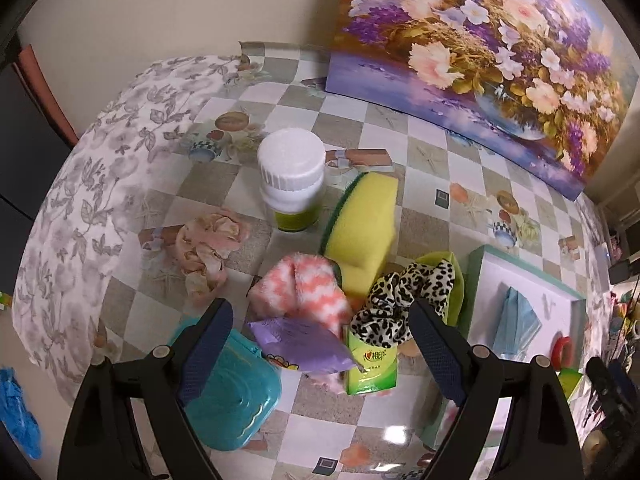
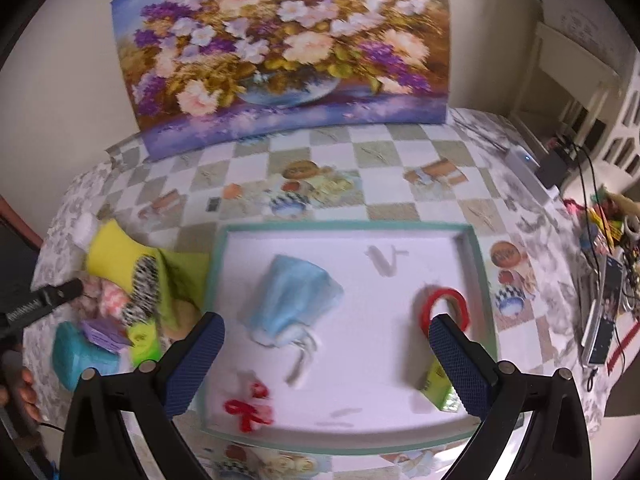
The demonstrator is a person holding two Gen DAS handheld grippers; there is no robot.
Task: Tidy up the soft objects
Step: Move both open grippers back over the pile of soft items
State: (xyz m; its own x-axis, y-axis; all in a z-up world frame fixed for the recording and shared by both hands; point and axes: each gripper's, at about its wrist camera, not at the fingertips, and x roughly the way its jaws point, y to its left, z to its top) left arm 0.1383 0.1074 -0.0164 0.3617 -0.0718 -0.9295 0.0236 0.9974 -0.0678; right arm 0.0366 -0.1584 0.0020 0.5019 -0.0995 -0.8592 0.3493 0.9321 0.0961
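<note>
The left tongs (image 1: pixel 320 364) and right tongs (image 2: pixel 326 364) fill the near edge of each view, both spread wide and pinching nothing. Beneath them the checked table (image 1: pixel 352 128) carries a shallow tray (image 2: pixel 478 264) on the right, already holding a blue face mask (image 2: pixel 294 300), a red tape roll (image 2: pixel 444 308), a red ribbon (image 2: pixel 248 408) and a green packet (image 2: pixel 434 384). To its left a pile waits unsorted: yellow sponge (image 1: pixel 362 216), pink-striped fluffy cloth (image 1: pixel 304 288), leopard scrunchie (image 1: pixel 396 300), purple pouch (image 1: pixel 300 344), green tissue pack (image 1: pixel 370 366). I judge the sorting under way, with most soft things left outside the tray.
</note>
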